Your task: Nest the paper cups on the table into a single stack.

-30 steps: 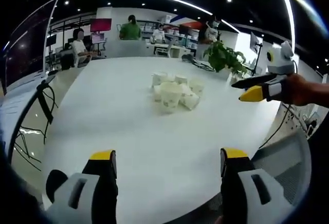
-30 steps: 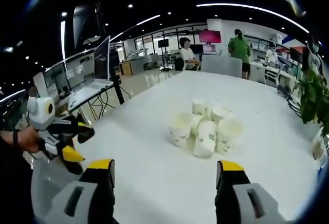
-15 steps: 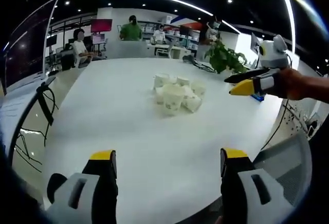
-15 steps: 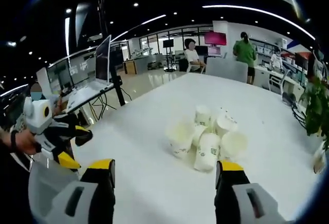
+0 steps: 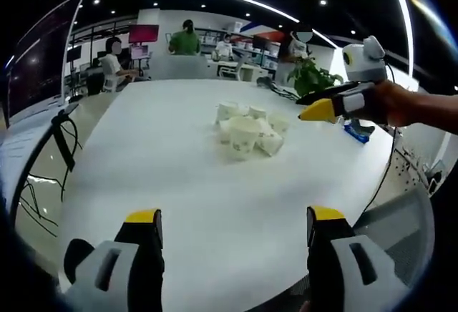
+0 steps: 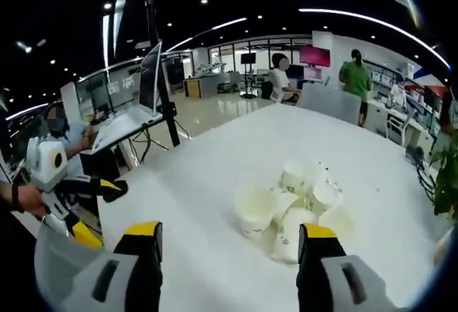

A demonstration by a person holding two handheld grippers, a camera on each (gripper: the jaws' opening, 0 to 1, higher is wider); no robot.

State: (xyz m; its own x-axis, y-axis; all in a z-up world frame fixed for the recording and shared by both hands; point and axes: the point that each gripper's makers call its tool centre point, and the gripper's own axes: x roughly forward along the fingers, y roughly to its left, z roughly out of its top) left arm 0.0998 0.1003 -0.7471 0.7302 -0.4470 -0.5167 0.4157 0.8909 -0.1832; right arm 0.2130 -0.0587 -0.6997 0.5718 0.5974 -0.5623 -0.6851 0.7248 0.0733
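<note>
Since the earlier frame the right gripper (image 5: pixel 315 110) has swung in over the white tabletop (image 5: pixel 179 176) toward the cluster of white paper cups (image 5: pixel 249 127); in the left gripper view its yellow-tipped jaws now reach just beside the cluster's right edge, where before they hung well off to the side. In the right gripper view the right gripper (image 6: pixel 229 235) has its jaws spread wide with nothing between them, and the cups (image 6: pixel 290 208) lie straight ahead and slightly right of centre, close beyond the jaw tips. The left gripper (image 5: pixel 232 220) is likewise wide open and empty, with the cups well apart from it across the table, so the right hand is judged the nearer for a first pick. Some cups stand upright with open mouths, others lie tipped on their sides, but their axes are hard to sort out: they overlap, and the count cannot be told. A green potted plant (image 5: pixel 313 79) stands beyond the cups.
</note>
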